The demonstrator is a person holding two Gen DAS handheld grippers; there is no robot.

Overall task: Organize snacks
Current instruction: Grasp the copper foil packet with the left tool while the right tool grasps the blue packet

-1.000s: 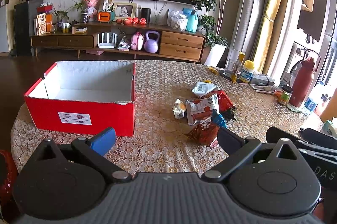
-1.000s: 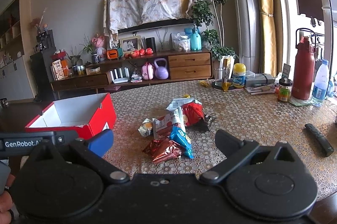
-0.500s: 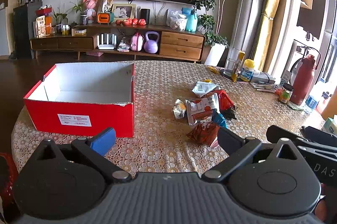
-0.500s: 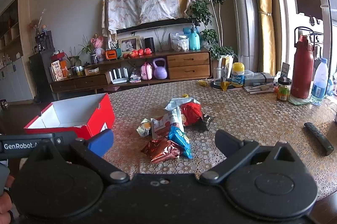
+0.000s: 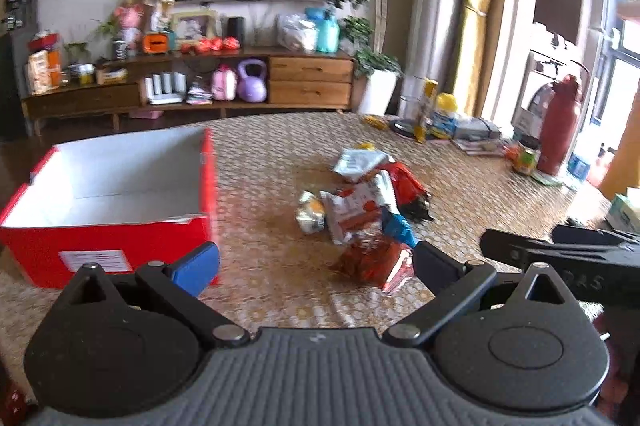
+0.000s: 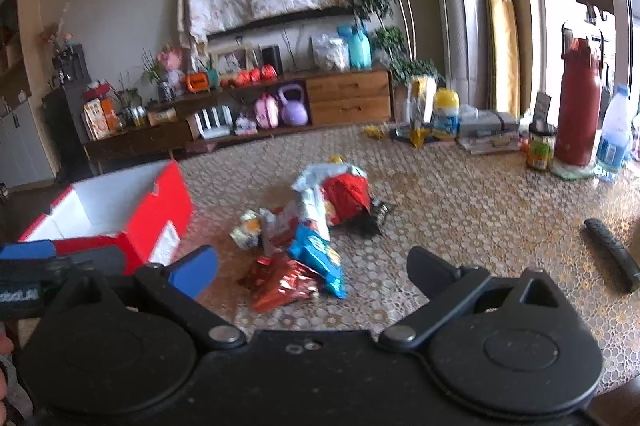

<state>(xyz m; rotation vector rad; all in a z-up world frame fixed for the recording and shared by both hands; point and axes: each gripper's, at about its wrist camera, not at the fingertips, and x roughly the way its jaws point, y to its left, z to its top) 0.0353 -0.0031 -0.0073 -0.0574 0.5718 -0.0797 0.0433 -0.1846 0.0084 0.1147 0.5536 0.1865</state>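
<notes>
Both grippers, left (image 5: 316, 262) & right (image 6: 312, 266), had moved in toward the snack pile (image 6: 308, 226) vs. a sec earlier, jaws spread wide, empty. Snacks lay mid-table, beside the empty red box (image 5: 108, 186); pickup looked imminent.

Each camera sits just behind its own tongs, low over the near edge of the worktop (image 5: 280, 154), and faces across it toward the far sideboard (image 6: 348, 98). The left wrist view stands nearer the red box (image 5: 108, 226); the right wrist view looks from further right. Both share the snack pile (image 5: 364, 210), the box and the sideboard.
</notes>
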